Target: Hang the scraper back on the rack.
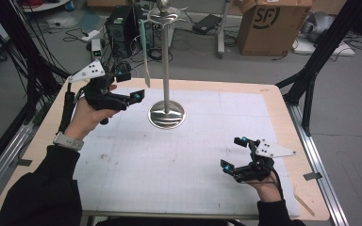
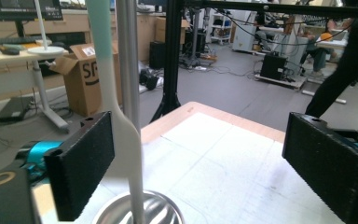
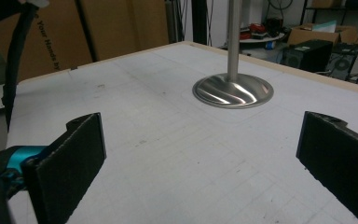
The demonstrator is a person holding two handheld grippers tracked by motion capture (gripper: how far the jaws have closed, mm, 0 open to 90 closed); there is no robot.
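One utensil, a long pale spatula (image 1: 146, 66) with a mint-green handle, hangs from a hook arm at the top of the steel hanging stand (image 1: 166, 70). It dangles upright just beside the stand's pole, its blade clear of the round base (image 1: 167, 114). In the left gripper view the spatula (image 2: 121, 126) shows close up, its white neck and blade just past the inner edge of the left jaw, with the pole immediately behind it.

The left hand-held gripper (image 1: 131, 87) sits level with the blade and just to its left, pointing at it. Its jaws stand spread wide; no pad presses on the spatula. With the handle caught on the hook, the utensil appears to carry its own weight, which would explain why the jaws can stand off it. Whether the blade brushes the left pad I cannot tell.

Farther out, the right hand-held gripper (image 1: 234, 155) lies low over the near right part of the tabletop (image 1: 193, 174), well apart from the stand. Its jaws are spread too, with nothing between them, and its own view looks across the white gridded mat toward the base (image 3: 233, 91). That placement reads as waiting, out of the left hand's way.

Beyond the tabletop, a cardboard box (image 1: 273, 26) and computer gear sit on the floor.
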